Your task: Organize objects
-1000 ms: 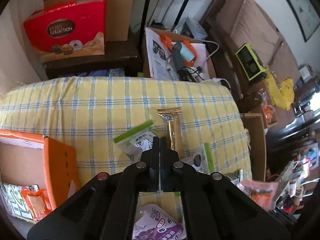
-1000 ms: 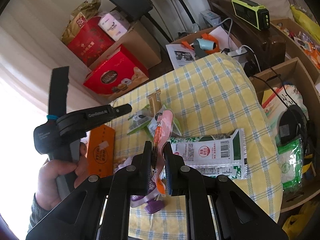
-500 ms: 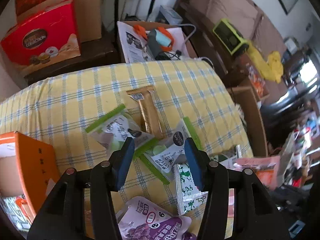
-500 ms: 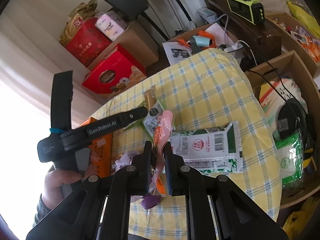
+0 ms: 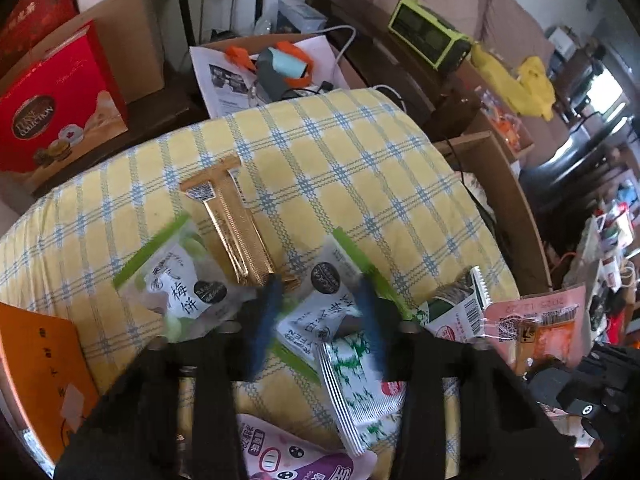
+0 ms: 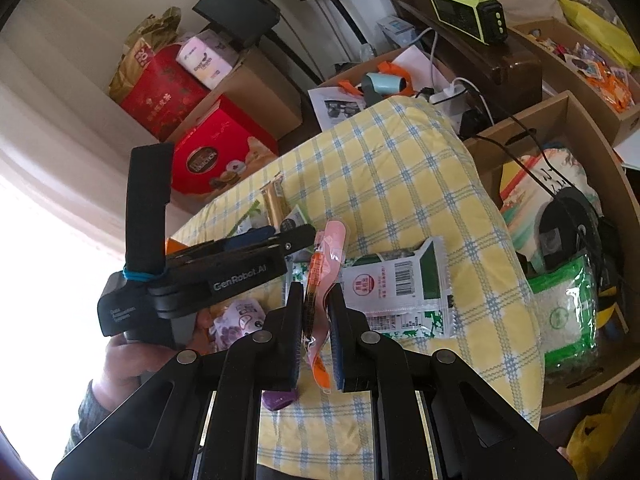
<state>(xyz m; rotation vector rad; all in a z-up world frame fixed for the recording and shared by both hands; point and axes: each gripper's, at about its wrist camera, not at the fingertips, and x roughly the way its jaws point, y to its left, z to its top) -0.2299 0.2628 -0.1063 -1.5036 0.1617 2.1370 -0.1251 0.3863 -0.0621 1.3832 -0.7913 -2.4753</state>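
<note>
Pinching a thin, glossy pink sachet (image 6: 320,280).

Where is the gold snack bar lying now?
In the left wrist view, the gold snack bar lies on the checked cloth, left of centre, between two green-edged packets.

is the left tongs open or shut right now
Open. The left tongs show a clear gap between their blue pads, which have just been closing; a green-edged snack packet lies between them on the yellow checked cloth, not pressed.

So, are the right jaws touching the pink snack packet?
Touching. The right wrist view shows the right gripper shut on the pink snack packet, both jaws pressing it.
</note>
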